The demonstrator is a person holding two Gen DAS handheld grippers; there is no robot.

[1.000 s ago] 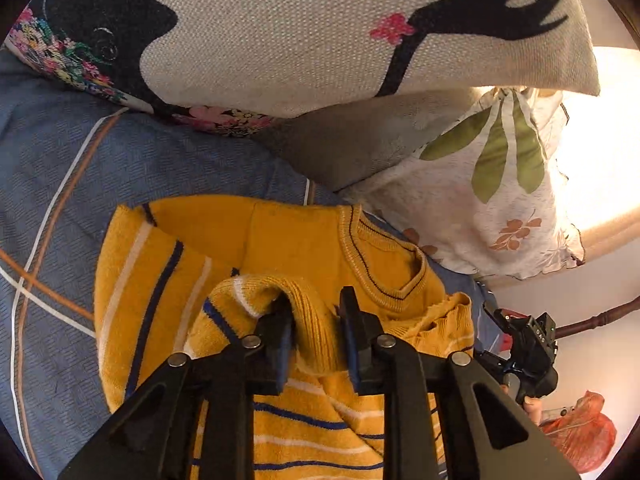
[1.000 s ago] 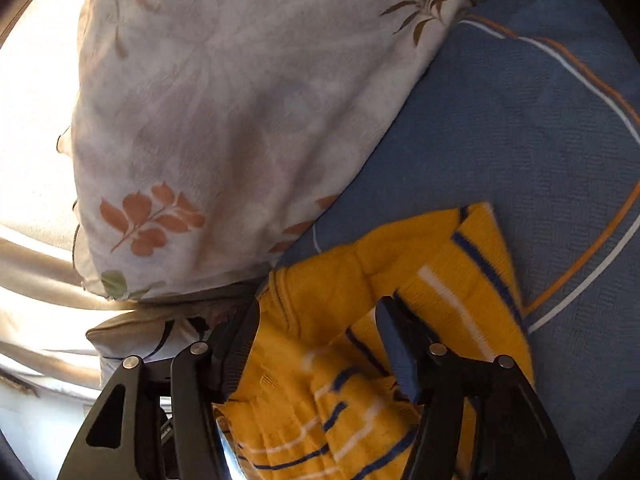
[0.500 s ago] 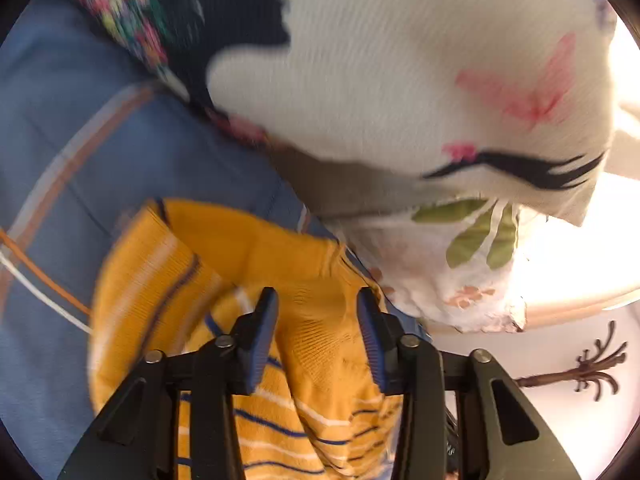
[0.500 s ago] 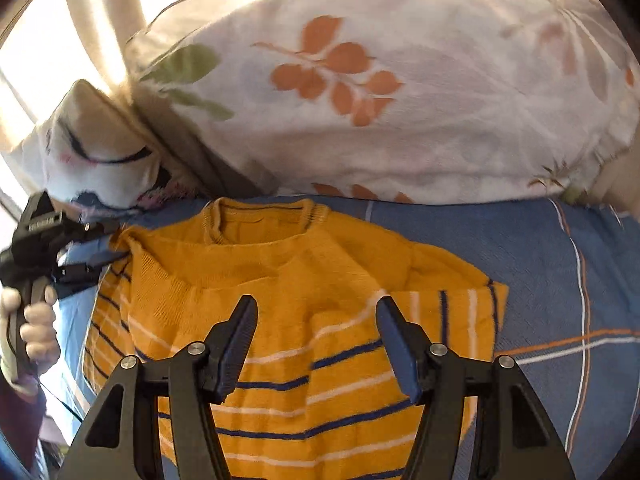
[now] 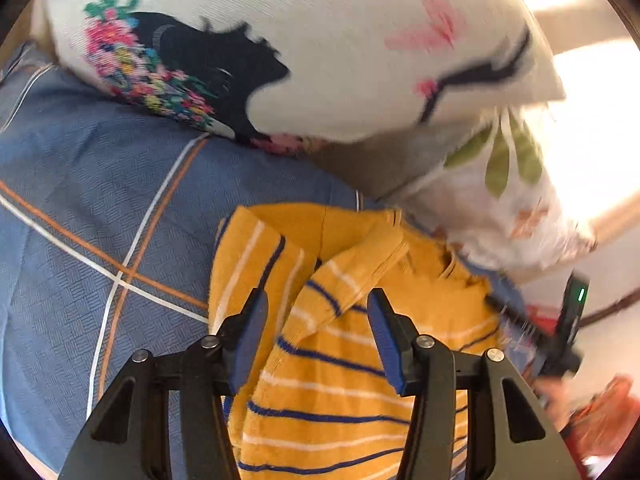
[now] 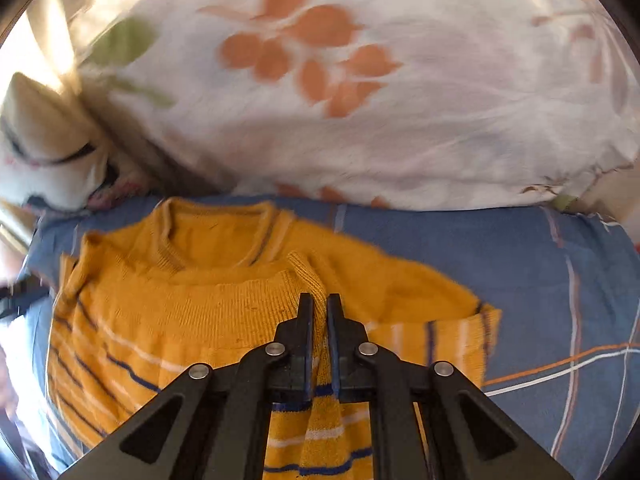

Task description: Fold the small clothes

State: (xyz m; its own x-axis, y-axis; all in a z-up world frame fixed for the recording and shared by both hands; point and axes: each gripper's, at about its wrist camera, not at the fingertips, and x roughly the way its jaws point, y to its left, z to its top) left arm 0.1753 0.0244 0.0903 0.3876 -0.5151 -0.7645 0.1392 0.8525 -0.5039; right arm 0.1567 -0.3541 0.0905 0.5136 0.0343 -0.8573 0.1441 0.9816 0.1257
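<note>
A small yellow sweater (image 5: 344, 360) with blue and white stripes lies on a blue plaid bedsheet (image 5: 92, 208). In the left wrist view my left gripper (image 5: 316, 320) is open and empty, its jaws wide apart just above the folded-over sleeve. In the right wrist view the sweater (image 6: 192, 312) lies with its collar toward the pillows. My right gripper (image 6: 319, 304) is shut on a pinched fold of the sweater's knit near the chest, with striped fabric hanging between the fingers. The right gripper also shows in the left wrist view (image 5: 560, 332) at the far right.
A white pillow with a black figure and flowers (image 5: 320, 40) and a white pillow with orange leaves (image 6: 360, 92) lie against the sweater's collar end. The blue sheet (image 6: 560, 280) extends to the right of the sweater. An orange bag (image 5: 604, 412) lies off the bed's edge.
My left gripper let go of the sleeve and opened wide. My right gripper swung around to face the sweater's front and shut on a fold of it.
</note>
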